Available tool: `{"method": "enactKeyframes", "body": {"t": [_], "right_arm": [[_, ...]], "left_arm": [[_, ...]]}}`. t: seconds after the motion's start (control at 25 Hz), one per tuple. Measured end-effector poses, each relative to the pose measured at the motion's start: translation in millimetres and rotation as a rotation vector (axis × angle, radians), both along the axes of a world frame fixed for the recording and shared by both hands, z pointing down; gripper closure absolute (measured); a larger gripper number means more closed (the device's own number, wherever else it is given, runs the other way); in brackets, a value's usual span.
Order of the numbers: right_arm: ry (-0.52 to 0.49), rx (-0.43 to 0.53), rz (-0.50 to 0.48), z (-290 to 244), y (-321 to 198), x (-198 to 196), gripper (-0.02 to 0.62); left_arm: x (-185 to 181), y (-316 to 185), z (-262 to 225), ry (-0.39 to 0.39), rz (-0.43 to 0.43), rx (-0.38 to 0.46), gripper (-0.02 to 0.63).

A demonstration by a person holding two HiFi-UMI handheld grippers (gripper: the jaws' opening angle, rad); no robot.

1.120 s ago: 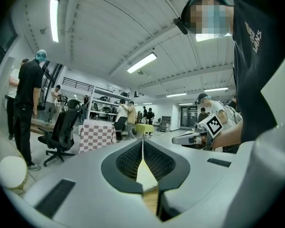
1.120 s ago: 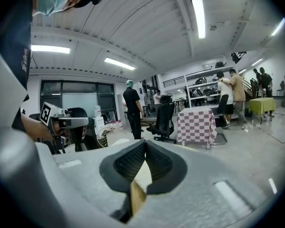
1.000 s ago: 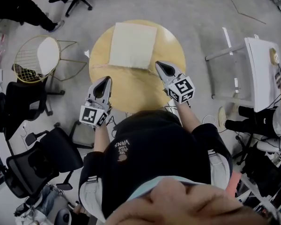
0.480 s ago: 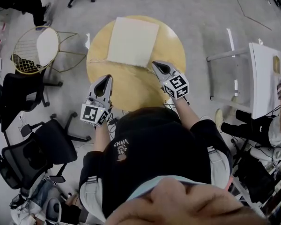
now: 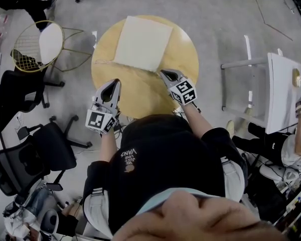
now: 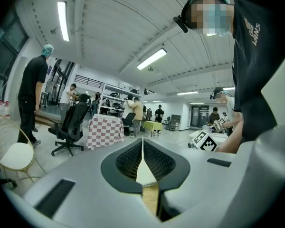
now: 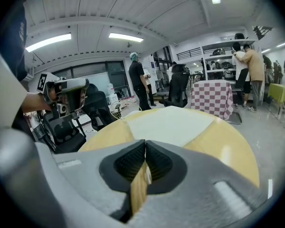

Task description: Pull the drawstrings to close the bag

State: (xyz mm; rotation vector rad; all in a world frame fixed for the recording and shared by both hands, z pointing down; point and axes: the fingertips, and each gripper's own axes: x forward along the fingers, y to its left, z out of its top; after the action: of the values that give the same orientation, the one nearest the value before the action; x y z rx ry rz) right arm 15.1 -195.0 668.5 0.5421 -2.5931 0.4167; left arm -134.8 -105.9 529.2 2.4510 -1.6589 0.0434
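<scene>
Round and wood-topped, the table [image 5: 183,51] stands among office chairs on a grey floor, and the cream bag [image 5: 143,43] lies flat on its far half, its mouth edge facing you. One drawstring [image 5: 103,62] trails from the bag's near left corner out toward the table's left edge; whether a matching cord lies at the near right corner cannot be made out, since your right gripper [image 5: 163,73] covers that spot. Both tools are clenched on nothing: the left gripper [image 5: 113,83] hangs over the near left edge, short of the cord, and the right one points down just beside the bag's near right corner. You are at the approach, so nothing is pulled yet. Part each pair of jaws before you reach the cords, come in low along the tabletop, and pinch only the string, not the cloth. A thin cord on smooth wood will likely slide away from a pad, so close squarely over it. Then draw your two hands outward evenly, or the bag may skid toward one edge rather than gather.
</scene>
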Motion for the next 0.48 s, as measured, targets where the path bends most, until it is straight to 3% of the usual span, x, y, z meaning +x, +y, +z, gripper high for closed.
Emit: {"method": "enactKeyframes", "body": {"t": [0.4,0.48], "right_arm": [[0.097,-0.072,-0.053,45,13,-6,0.594],[0.123,-0.065,-0.058,51,13,-6,0.495]], "left_arm": [[-2,4,1,0.003,-0.029,-0.017,0.6],[-3,7,2,-0.001,-0.026,-0.019,0.6]]}}
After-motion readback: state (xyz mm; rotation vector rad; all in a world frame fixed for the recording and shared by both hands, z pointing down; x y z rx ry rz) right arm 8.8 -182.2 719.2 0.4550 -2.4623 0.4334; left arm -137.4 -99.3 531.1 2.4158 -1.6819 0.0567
